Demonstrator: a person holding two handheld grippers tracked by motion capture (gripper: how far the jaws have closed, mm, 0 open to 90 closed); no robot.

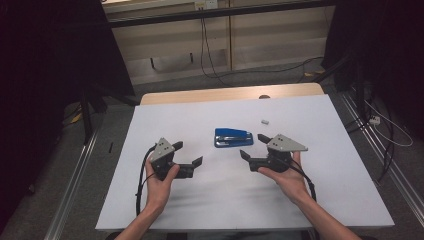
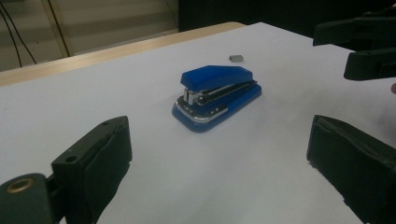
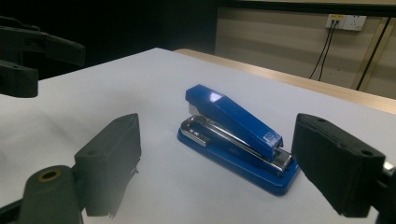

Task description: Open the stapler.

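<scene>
Two arms come in from the bottom of the high view. The left hand (image 1: 159, 182) holds the left gripper (image 1: 188, 154), and the right hand (image 1: 285, 177) holds the right gripper (image 1: 252, 146). The grippers point in toward each other, well apart. Both have their jaws wide apart with nothing between them.

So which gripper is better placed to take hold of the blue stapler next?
Probably the right gripper. In the high view it sits closer to the blue stapler than the left gripper. In its own view the stapler lies just beyond its open jaws, near one pad.
</scene>
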